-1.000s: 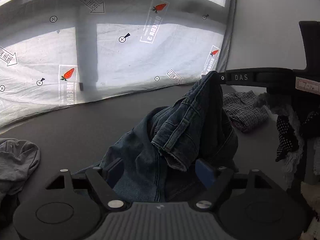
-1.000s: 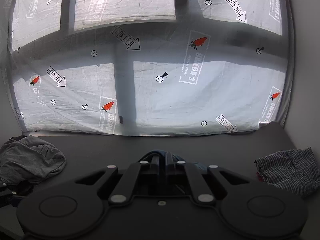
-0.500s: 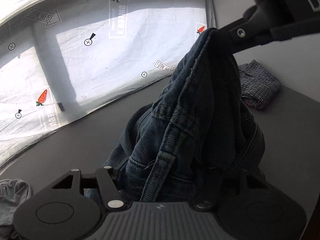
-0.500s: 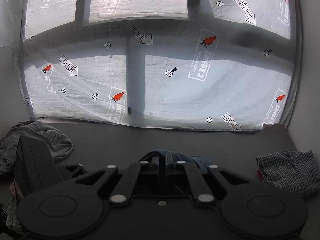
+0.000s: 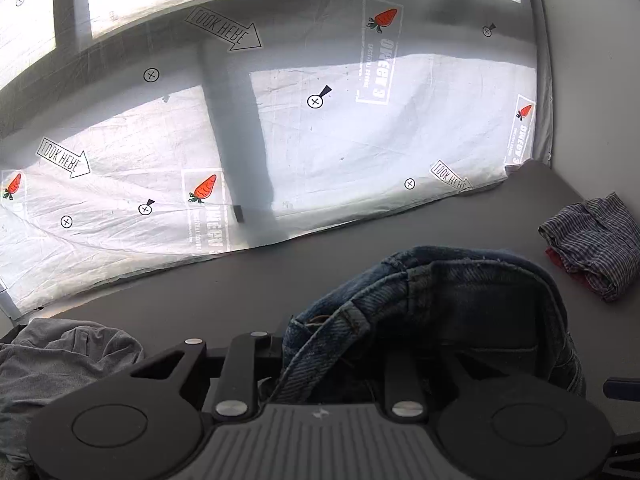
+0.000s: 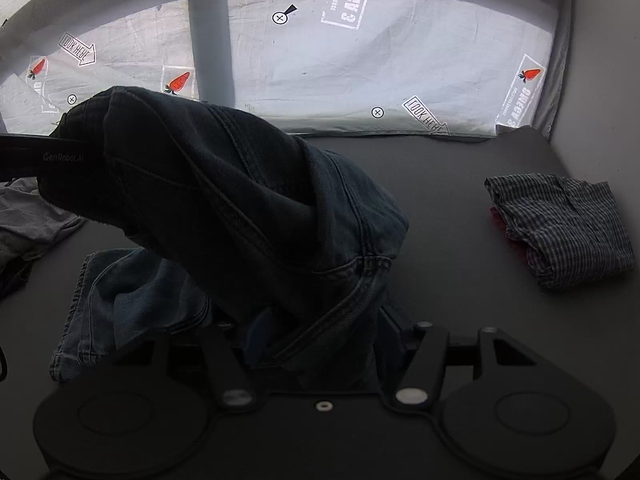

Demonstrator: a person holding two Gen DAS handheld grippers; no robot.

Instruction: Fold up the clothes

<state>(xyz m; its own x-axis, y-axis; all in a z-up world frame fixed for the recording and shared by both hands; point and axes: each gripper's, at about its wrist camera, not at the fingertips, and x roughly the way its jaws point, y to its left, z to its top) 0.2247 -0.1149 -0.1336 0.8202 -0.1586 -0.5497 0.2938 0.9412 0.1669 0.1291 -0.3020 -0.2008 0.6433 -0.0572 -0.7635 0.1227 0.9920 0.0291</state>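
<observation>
Dark table (image 6: pixel 460 200); both grippers, left (image 5: pixel 320 360) and right (image 6: pixel 316 332), clamp bunched jeans (image 6: pixel 248 200); thick denim risks slipping loose.

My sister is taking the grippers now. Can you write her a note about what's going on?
Left gripper: denim bunched between its fingers, looks shut on the jeans.
Right gripper: jeans fill its jaws too; grip unclear.
The jeans hang lifted between both, one end trailing on the table.
Done: checked shirt looks folded, far right.
Left: fold the jeans, then the crumpled grey garment on the left.
</observation>
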